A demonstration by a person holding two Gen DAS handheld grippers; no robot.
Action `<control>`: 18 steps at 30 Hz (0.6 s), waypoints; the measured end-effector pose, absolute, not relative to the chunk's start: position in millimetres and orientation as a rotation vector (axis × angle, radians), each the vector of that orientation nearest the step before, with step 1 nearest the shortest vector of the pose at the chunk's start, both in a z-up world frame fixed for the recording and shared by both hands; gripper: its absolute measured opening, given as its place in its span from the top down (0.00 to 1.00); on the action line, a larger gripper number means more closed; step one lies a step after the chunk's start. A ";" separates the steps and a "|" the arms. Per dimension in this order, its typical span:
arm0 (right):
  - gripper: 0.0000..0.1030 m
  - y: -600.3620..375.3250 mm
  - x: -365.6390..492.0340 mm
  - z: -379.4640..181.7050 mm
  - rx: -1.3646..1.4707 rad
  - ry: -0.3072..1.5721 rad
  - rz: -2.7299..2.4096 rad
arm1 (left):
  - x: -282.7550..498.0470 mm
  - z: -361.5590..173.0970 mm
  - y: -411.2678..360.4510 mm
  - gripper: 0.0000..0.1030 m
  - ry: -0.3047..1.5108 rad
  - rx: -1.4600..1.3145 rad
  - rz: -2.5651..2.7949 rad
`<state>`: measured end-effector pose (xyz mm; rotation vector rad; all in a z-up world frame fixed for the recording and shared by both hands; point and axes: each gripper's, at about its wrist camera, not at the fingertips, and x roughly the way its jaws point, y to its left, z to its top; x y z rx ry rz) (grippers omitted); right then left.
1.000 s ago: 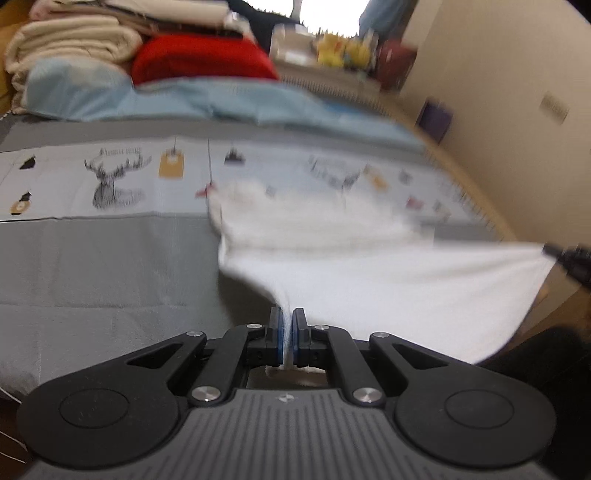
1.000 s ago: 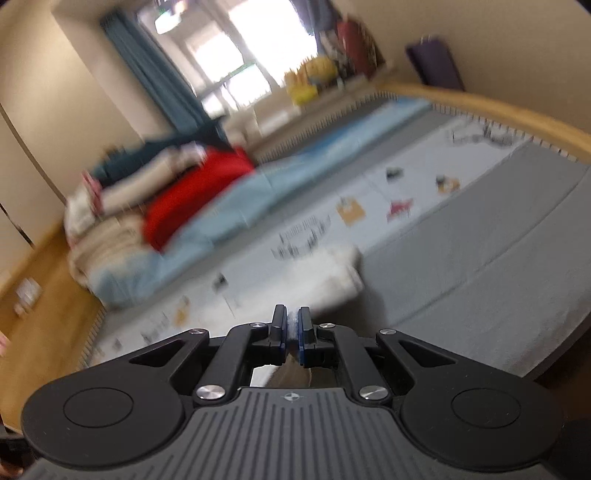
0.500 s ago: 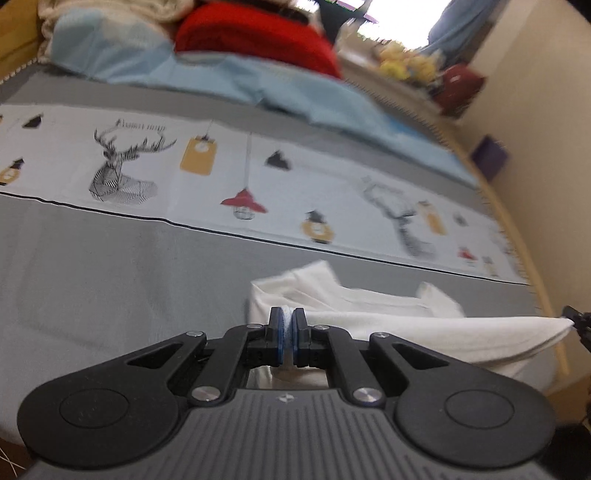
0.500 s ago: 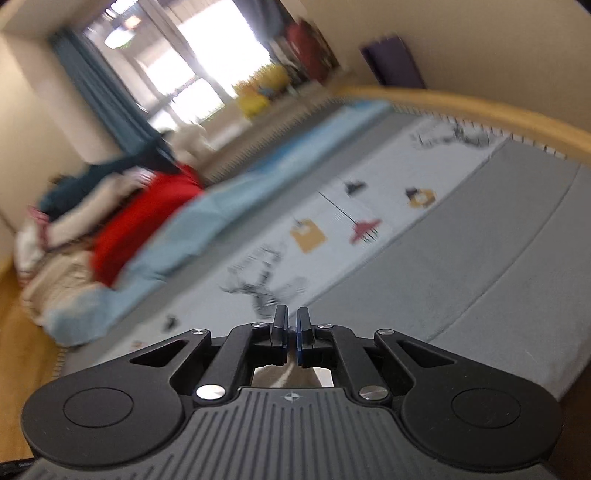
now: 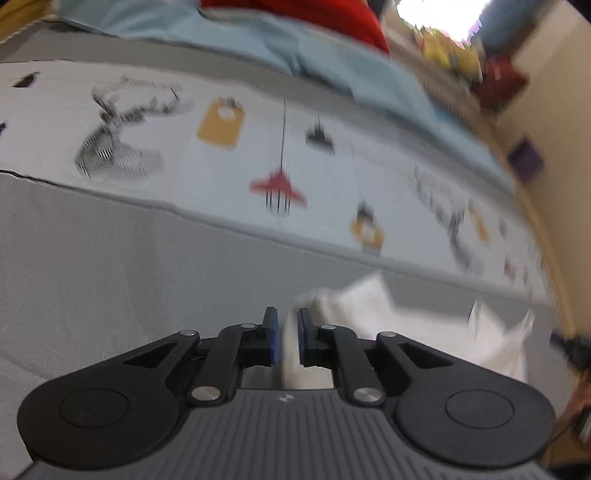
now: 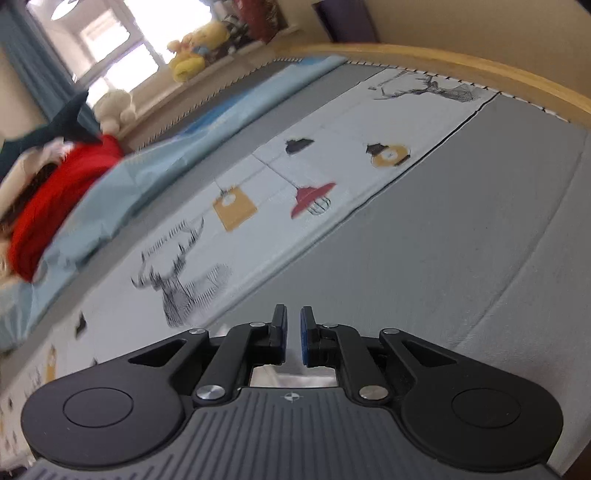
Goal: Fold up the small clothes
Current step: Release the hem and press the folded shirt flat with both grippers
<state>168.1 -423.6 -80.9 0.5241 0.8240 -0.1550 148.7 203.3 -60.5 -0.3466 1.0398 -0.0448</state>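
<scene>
Covering the bed (image 6: 461,236), a grey printed sheet (deer, lamps); both hand-held grippers just parting, white garment (image 5: 369,306) between left's.

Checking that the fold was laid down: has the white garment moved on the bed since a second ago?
Yes. The white garment has come down off the printed strip onto the grey band, nearer the left gripper, whose jaws have just been opening around it.

The left tongs (image 5: 287,336) point down at a bed (image 5: 110,266) covered in grey cloth with a pale printed band of deer and lamps. Their jaws have just been opening, and a strip of the white garment (image 5: 369,306) stands in the narrow gap, lying against the right pad. The rest of the garment lies crumpled to the right. A red blanket (image 5: 332,18) and light blue bedding (image 5: 295,48) lie blurred beyond.
</scene>
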 end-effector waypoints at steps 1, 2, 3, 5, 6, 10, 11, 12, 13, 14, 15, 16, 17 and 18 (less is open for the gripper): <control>0.92 -424.9 169.2 -85.4 0.529 0.854 -0.120 | 147.6 -67.9 198.9 0.85 1.070 -0.291 -0.051; 0.92 -423.3 168.4 -88.7 0.514 0.877 -0.079 | 147.4 -72.5 193.7 0.83 1.086 -0.253 -0.055; 0.92 -419.3 165.2 -91.0 0.475 0.897 -0.047 | 147.5 -76.9 190.4 0.82 1.100 -0.221 -0.060; 0.91 -407.6 169.7 -98.9 0.362 0.945 -0.005 | 149.6 -80.9 187.2 0.74 1.101 -0.202 -0.067; 0.91 -403.5 171.6 -102.7 0.331 0.963 0.009 | 151.6 -82.2 186.1 0.71 1.092 -0.206 -0.071; 0.83 -385.5 186.9 -111.6 0.314 0.979 0.084 | 166.2 -87.2 177.3 0.60 1.078 -0.226 -0.074; 0.75 -380.3 191.4 -112.4 0.312 0.972 0.095 | 170.4 -88.1 174.0 0.59 1.077 -0.230 -0.075; 0.69 -374.9 196.2 -113.6 0.307 0.965 0.104 | 174.4 -90.1 170.7 0.59 1.074 -0.231 -0.076; 0.67 -369.9 200.9 -114.7 0.299 0.963 0.107 | 177.7 -91.0 167.2 0.59 1.071 -0.227 -0.075; 0.66 -366.0 204.6 -116.1 0.290 0.964 0.102 | 183.5 -91.9 164.4 0.59 1.067 -0.223 -0.075; 0.65 -362.6 209.0 -118.5 0.284 0.970 0.092 | 187.2 -92.8 161.5 0.59 1.062 -0.221 -0.077; 0.65 -360.8 214.0 -121.4 0.288 0.977 0.086 | 190.9 -94.4 159.2 0.59 1.056 -0.220 -0.079; 0.64 -359.9 216.7 -123.2 0.294 0.981 0.083 | 193.5 -94.9 157.2 0.59 1.052 -0.219 -0.081; 0.64 -359.0 220.6 -125.1 0.298 0.982 0.081 | 195.9 -96.2 156.4 0.59 1.048 -0.219 -0.083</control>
